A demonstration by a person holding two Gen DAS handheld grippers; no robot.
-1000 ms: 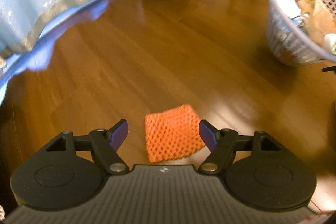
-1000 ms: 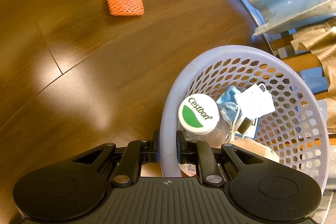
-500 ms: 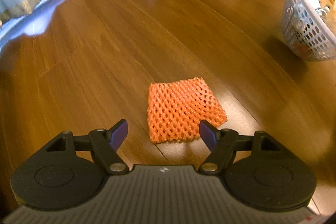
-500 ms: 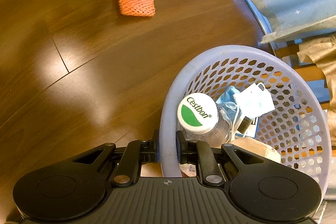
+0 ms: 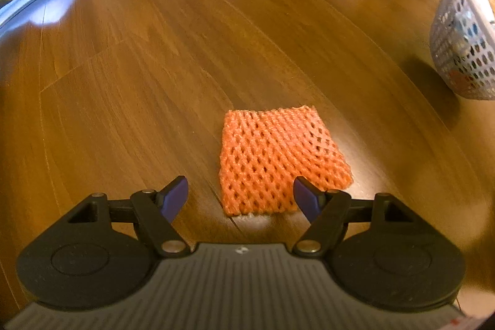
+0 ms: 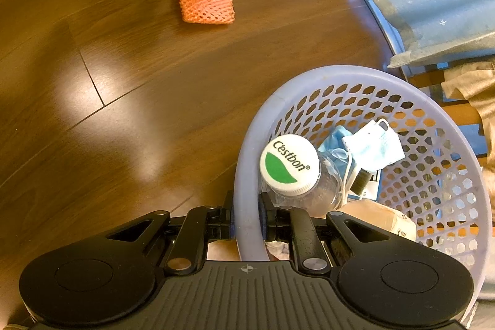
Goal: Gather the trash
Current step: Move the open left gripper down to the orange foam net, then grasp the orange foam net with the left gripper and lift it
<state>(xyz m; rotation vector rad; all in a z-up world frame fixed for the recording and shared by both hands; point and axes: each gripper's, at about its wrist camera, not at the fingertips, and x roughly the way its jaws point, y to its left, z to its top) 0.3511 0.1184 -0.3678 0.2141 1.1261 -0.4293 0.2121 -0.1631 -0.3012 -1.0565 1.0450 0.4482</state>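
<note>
The left tool (image 5: 240, 195) is spread apart just over the orange foam net (image 5: 278, 158) on the floor (image 5: 139, 76), far from the basket (image 6: 247, 225); the right tool (image 6: 246, 220) is clamped on the basket rim; a flat net may slip under the fingers.

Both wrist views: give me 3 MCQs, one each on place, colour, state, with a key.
1. Where does the foam net lie?
A. in the basket
B. on the wood floor
C. on the bed

2. What colour is the net?
A. orange
B. green
C. white

3. What is the right gripper doing?
A. hanging open
B. shut on the basket rim
C. holding the bottle

Key: B, it lies flat on floor boards ahead of the open left gripper; A, orange in both views; B, fingers pinch the rim.
</note>
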